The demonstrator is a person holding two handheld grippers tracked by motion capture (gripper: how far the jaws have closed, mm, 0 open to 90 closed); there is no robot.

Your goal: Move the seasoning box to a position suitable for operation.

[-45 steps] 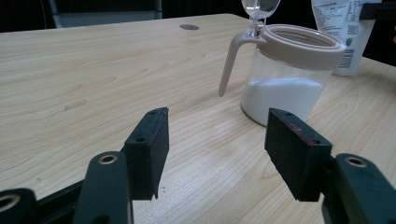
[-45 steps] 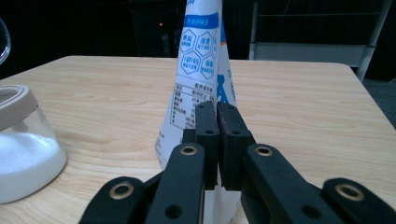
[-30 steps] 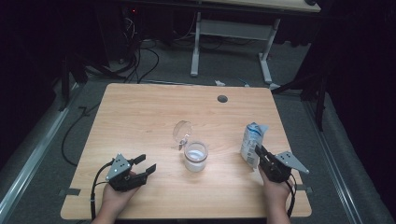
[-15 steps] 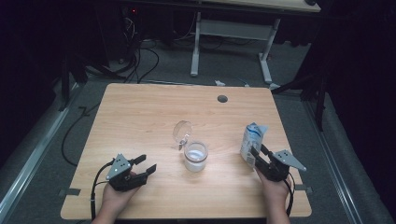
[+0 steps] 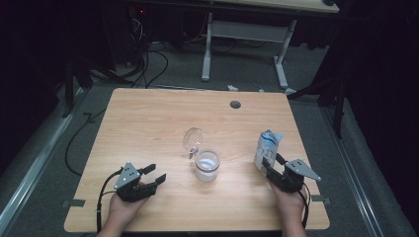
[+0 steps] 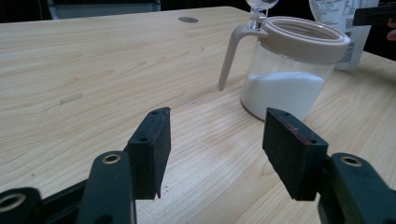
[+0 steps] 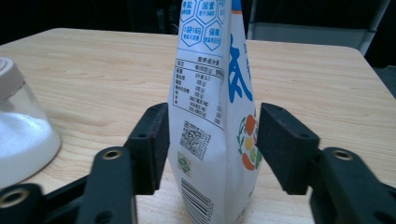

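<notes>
A white bag with blue print (image 5: 267,144) stands upright at the right of the wooden table (image 5: 148,123). My right gripper (image 5: 271,166) is open just behind it. In the right gripper view the bag (image 7: 210,93) stands between the two jaws, close to both pads and not visibly squeezed. A clear jar of white powder (image 5: 206,166) with a beige rim and handle sits mid-table, its round lid (image 5: 192,138) flipped up. My left gripper (image 5: 149,176) rests open near the front left. In the left gripper view the jar (image 6: 289,84) stands beyond the right jaw.
A round cable hole (image 5: 235,104) lies near the table's far edge. Beyond the table stand a white desk frame (image 5: 244,34) and loose cables on the floor (image 5: 148,64). The jar's base (image 7: 18,135) shows left of the right gripper.
My right gripper has crept forward and left toward the bag, so the bag now sits between its jaws. The left gripper, the jar and the bag have stayed put.
</notes>
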